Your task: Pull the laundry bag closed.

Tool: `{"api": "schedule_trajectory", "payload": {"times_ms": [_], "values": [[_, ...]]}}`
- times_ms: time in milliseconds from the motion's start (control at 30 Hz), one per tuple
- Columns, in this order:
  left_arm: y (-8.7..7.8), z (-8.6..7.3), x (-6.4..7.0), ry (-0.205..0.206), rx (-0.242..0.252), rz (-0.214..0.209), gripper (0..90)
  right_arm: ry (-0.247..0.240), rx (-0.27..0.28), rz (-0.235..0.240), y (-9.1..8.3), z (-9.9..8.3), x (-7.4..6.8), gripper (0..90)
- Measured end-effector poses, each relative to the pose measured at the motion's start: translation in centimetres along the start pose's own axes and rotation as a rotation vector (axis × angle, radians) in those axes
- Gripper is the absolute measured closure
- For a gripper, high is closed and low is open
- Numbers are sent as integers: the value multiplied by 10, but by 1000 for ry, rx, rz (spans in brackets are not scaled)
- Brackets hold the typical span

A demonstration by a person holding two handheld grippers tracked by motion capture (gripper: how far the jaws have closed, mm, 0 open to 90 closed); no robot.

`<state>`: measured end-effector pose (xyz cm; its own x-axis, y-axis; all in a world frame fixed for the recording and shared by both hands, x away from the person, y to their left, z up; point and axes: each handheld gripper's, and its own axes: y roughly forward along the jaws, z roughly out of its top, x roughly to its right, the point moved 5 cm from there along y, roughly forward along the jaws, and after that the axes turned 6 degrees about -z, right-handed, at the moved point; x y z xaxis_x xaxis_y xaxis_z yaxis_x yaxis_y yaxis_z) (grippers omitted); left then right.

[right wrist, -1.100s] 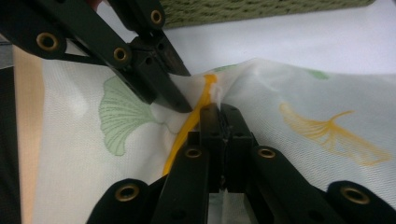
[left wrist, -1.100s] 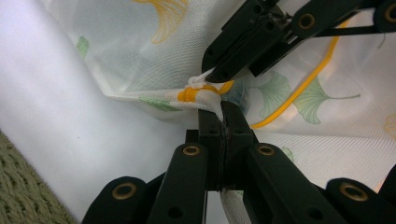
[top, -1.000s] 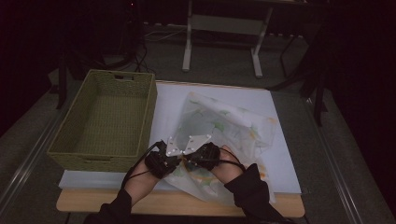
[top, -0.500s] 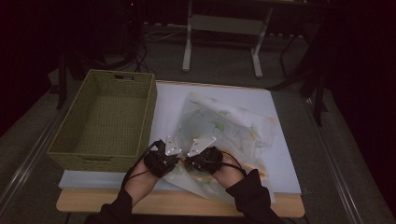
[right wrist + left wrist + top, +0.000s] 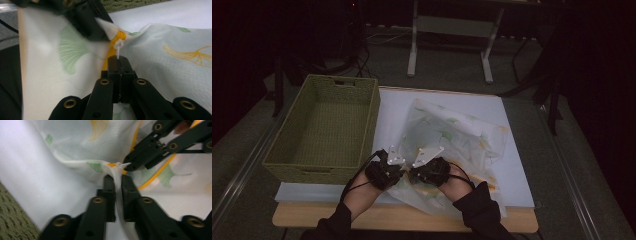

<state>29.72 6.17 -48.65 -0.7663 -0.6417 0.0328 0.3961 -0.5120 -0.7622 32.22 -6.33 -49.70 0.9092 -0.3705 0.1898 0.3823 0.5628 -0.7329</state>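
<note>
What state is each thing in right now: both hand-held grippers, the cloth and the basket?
Left hand-held gripper: shut on a bunched fold of the cloth.
Right hand-held gripper: shut on a thin white strand at the cloth's edge.
Cloth: crumpled on the table, pinched near its front edge.
Basket: upright, empty.

Readable text: none in any view.
Cloth (image 5: 452, 135): printed with green and yellow fan-shaped leaves and a yellow edge line; no words, numbers or brand marks.
Basket (image 5: 324, 130), at 9 o'clock from the cloth: plain woven green walls, no label or tag.
Left gripper (image 5: 116, 178): black fingers with brass rivets, no markings legible.
Right gripper (image 5: 119, 60): black fingers with brass rivets, no lettering.
Bench (image 5: 387, 107): plain white sheet, no signs or print.
</note>
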Motion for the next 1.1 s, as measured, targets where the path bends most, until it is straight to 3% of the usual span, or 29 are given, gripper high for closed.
{"api": "schedule_trajectory", "payload": {"times_ms": [167, 400, 500, 667, 800, 1100], "values": [[0, 2, 2, -11, -22, -63, 665, -5, -5, -5, 0, 0, 1, 900], [-1, 3, 0, -46, -17, -57, 622, -13, -3, -5, -2, 1, -1, 900], [-4, 5, -2, -45, -2, -52, 655, -10, -1, -2, -2, 1, -1, 900], [1, 3, -3, -20, -45, -33, 761, -22, 2, -3, -1, 3, -4, 900], [2, 3, -3, -19, -67, -32, 789, -25, -5, -6, 0, 2, -5, 900], [3, 1, -1, 16, -77, -7, 889, -33, -3, -7, 0, 2, -6, 900]]}}
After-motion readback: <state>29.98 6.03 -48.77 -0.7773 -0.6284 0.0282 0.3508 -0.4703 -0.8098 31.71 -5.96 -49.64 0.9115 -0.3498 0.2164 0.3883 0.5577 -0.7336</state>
